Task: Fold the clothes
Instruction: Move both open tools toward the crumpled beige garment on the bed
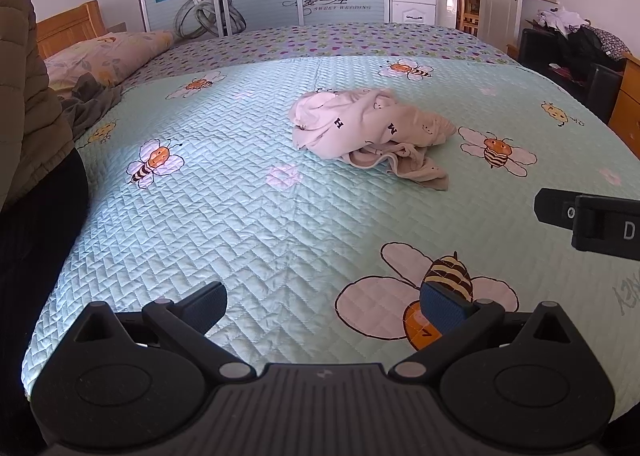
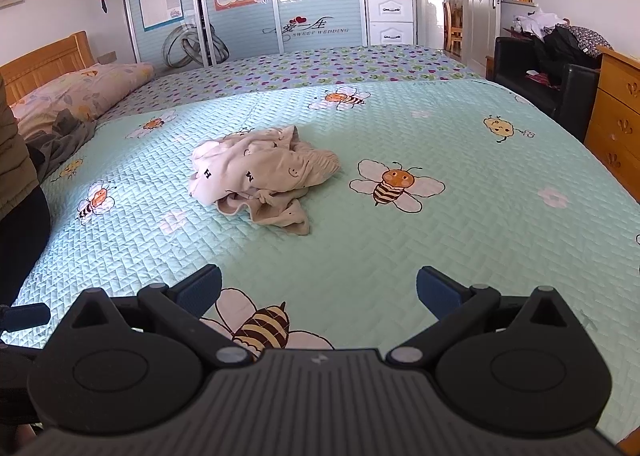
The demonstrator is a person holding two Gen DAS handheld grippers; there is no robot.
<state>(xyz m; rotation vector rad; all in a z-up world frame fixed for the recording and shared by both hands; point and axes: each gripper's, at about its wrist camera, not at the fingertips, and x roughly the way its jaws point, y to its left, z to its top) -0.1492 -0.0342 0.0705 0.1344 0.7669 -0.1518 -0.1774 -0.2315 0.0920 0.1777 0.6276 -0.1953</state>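
Both hand-held grippers wide open, holding nothing, above the bed's near edge.
Left hand-held gripper and right hand-held gripper point at the crumpled beige garment, mid-quilt, well beyond both; pillow far left of garment.

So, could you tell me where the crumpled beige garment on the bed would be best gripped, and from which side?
Probably by the loose flap trailing off the near edge of the beige garment, at its corner. It lies thin and flat on the bee-print quilt, clear of the bunched middle, so fingers coming low from the near side could pinch a single layer. Both grippers are open and well short of it.
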